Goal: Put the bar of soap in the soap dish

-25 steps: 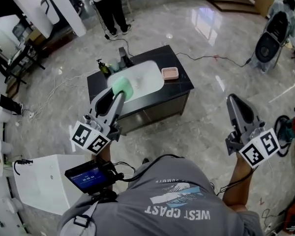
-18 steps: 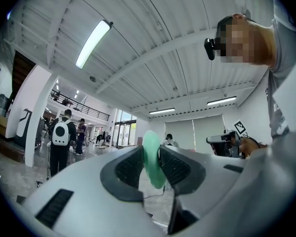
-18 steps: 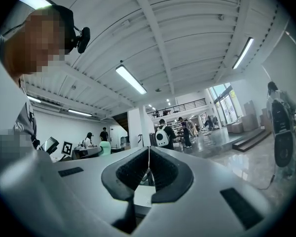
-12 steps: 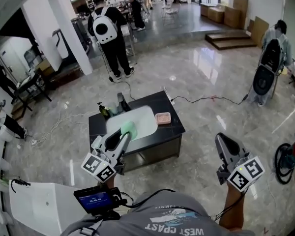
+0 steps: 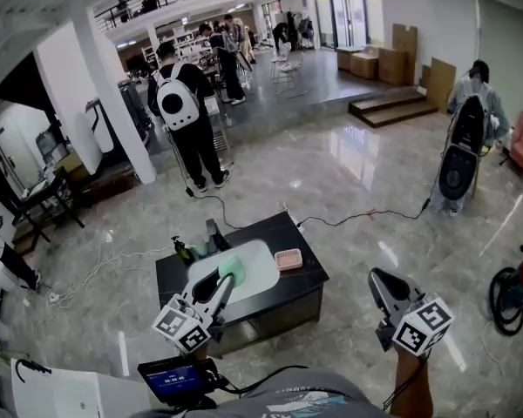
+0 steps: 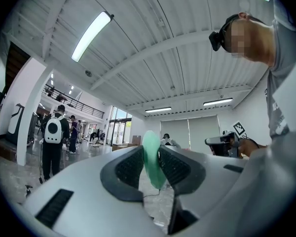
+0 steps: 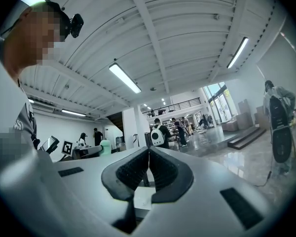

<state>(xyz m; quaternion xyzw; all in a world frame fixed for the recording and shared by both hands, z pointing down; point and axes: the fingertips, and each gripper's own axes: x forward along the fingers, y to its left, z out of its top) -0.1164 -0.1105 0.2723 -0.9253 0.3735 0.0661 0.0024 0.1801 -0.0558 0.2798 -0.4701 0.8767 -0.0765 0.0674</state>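
Observation:
A pale green bar of soap (image 5: 232, 266) sits between the jaws of my left gripper (image 5: 229, 279), which is shut on it. In the left gripper view the soap (image 6: 151, 164) stands on edge between the two black pads. The gripper hangs over the near edge of the white sink (image 5: 257, 264), set in a black counter (image 5: 309, 279). A pink soap dish (image 5: 288, 259) lies on the counter right of the sink, apart from the soap. My right gripper (image 5: 376, 279) floats right of the counter, with its pads (image 7: 138, 169) together and nothing between them.
A black faucet (image 5: 214, 233) and a small bottle (image 5: 181, 251) stand behind the sink. A cable (image 5: 357, 217) runs over the marble floor. A person with a white backpack (image 5: 176, 103) stands beyond the counter, and another (image 5: 464, 146) at the right. A white box (image 5: 35, 390) is at bottom left.
The head view has tilted up, so the counter looks smaller and farther off. Both grippers sit lower in the picture. The soap has stayed in the left jaws.

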